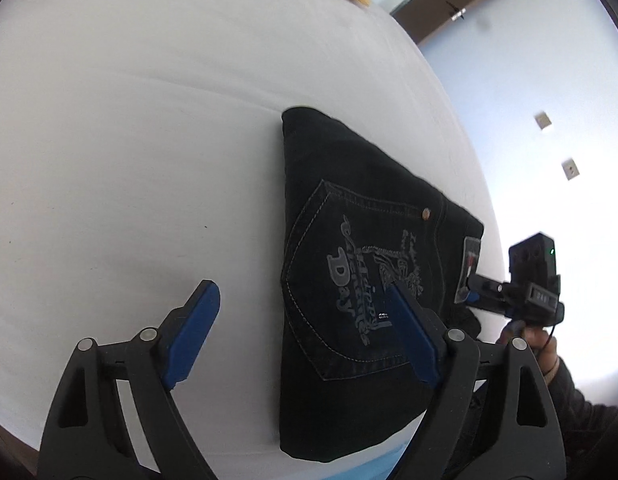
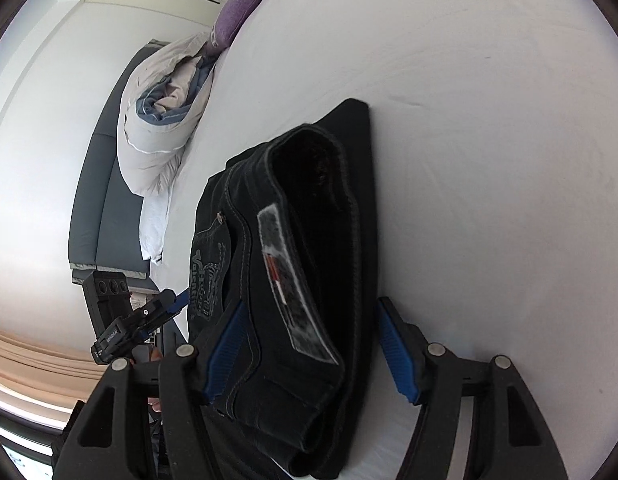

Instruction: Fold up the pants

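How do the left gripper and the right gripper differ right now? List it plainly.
The left gripper is open over the folded black jeans: one finger over the embroidered back pocket, the other over the white bedsheet. The right gripper is open with its fingers on either side of the waistband end, by the waist patch. Neither clamps the fabric. Both have black frames and blue finger pads.

Left of the folded pants (image 1: 349, 264) the bed (image 1: 129, 140) lies open; beyond them, a rolled duvet (image 2: 161, 120) and pillows (image 2: 237, 16) block passage.
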Motion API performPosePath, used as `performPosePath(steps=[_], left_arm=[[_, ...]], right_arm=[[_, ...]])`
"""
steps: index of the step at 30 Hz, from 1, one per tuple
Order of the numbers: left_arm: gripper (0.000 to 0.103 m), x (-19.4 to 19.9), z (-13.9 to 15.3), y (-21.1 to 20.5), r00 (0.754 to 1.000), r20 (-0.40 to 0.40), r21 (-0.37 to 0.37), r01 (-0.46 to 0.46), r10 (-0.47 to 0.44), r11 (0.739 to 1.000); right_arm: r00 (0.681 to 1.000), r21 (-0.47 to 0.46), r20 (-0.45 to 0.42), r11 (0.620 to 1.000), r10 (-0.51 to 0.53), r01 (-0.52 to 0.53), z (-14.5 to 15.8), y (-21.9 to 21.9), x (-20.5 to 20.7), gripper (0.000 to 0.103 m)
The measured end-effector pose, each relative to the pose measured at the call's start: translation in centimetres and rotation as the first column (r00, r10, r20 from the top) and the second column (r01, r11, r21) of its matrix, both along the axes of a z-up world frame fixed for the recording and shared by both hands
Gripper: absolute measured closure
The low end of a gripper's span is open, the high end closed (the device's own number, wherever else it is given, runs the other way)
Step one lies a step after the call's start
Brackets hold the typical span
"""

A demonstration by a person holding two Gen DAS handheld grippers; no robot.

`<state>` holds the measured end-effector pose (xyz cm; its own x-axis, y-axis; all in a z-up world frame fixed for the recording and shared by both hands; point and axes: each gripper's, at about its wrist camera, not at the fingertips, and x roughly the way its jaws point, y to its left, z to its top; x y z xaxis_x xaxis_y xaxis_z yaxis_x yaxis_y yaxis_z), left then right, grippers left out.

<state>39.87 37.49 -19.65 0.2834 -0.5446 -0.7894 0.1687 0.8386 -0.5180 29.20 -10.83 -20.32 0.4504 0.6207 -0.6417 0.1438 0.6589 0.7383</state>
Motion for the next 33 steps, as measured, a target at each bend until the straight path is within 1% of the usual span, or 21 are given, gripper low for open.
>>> performPosePath(steps=[1, 3, 4, 5, 6, 7, 9, 10, 12, 13, 16, 18, 20, 22, 26, 29, 33], left_arm=[[0.019, 0.2, -0.4, -0.5, 1.0, -0.016, 0.019, 0.012, -0.012, 1.0], [0.019, 0.6, -1.7, -1.4, 0.998, -0.055, 0.061, 0.029, -0.026, 0.998], [0.019, 0.6, -1.8, -1.6, 0.998, -0.049, 0.072, 0.031, -0.027, 0.997], [0.019, 0.6, -1.7, -1.9, 0.999, -0.038, 0.08, 0.034, -0.031, 0.996], [0.022, 0.6, -1.7, -2.2, 0.999, -0.034, 0.086, 0.037, -0.034, 0.996], [0.027, 0.6, -1.6, -2.6, 0.999, -0.033, 0.089, 0.04, -0.037, 0.995], [0.061, 0.4, -1.2, -3.2, 0.998, -0.046, 0.056, 0.054, -0.051, 0.997], [0.063, 0.3, -1.2, -3.7, 0.997, -0.053, 0.068, 0.055, -0.052, 0.996], [0.064, 0.1, -0.8, -5.0, 0.997, -0.035, 0.139, 0.069, -0.065, 0.988], [0.065, 0.0, -0.6, -5.3, 0.998, -0.035, 0.153, 0.065, -0.06, 0.986], [0.072, -0.3, 0.2, -5.8, 0.999, -0.028, 0.161, 0.041, -0.037, 0.986], [0.08, -0.6, 1.0, -6.4, 0.999, -0.013, 0.177, 0.032, -0.03, 0.984], [0.083, -1.0, 2.1, -7.2, 0.999, 0.016, 0.205, 0.028, -0.032, 0.978], [0.084, -1.2, 3.2, -7.9, 0.999, 0.038, 0.226, 0.023, -0.033, 0.974], [0.085, -1.2, 6.2, -9.4, 0.995, 0.096, 0.217, 0.016, -0.037, 0.976], [0.085, -0.8, 8.5, -11.1, 0.986, 0.154, 0.239, 0.017, -0.055, 0.971], [0.085, 1.3, 10.9, -13.5, 0.977, 0.207, 0.219, 0.014, -0.06, 0.976]], right_arm=[[1.0, -0.002, 0.001, 1.0, 0.003, -0.003, 0.0, 0.3, 0.2, 0.039], [1.0, -0.006, -0.001, 1.0, 0.003, -0.003, -0.1, 0.6, 0.5, 0.048], [1.0, -0.012, -0.005, 1.0, 0.002, -0.002, -0.3, 0.7, 0.6, 0.058], [1.0, -0.018, -0.011, 1.0, -0.001, 0.001, -0.4, 0.7, 0.7, 0.064], [1.0, -0.015, -0.012, 1.0, 0.0, 0.0, -0.5, 0.7, 0.7, 0.065], [1.0, -0.01, -0.01, 1.0, 0.0, 0.0, -0.6, 0.6, 0.7, 0.067], [1.0, -0.025, -0.005, 1.0, 0.006, -0.006, -0.5, 0.9, 0.9, 0.068], [1.0, -0.042, -0.002, 0.999, 0.009, -0.01, -0.3, 1.1, 0.9, 0.07], [1.0, -0.083, 0.013, 0.996, 0.018, -0.017, 0.2, 1.6, 0.9, 0.072], [0.999, -0.111, 0.024, 0.994, 0.026, -0.023, 0.5, 1.9, 0.8, 0.074], [0.997, -0.176, 0.061, 0.984, 0.043, -0.032, 1.6, 2.6, 0.6, 0.079], [0.994, -0.22, 0.089, 0.975, 0.058, -0.037, 2.5, 3.2, 0.4, 0.081], [0.989, -0.267, 0.124, 0.963, 0.079, -0.043, 3.8, 3.8, 0.2, 0.083], [0.983, -0.296, 0.155, 0.954, 0.099, -0.05, 5.0, 4.2, 0.1, 0.084], [0.967, -0.345, 0.217, 0.937, 0.135, -0.053, 7.7, 4.6, 0.1, 0.084], [0.954, -0.358, 0.264, 0.933, 0.139, -0.037, 10.0, 3.6, 0.5, 0.084], [0.939, -0.383, 0.314, 0.924, 0.139, -0.009, 12.7, 1.1, 2.0, 0.084]])
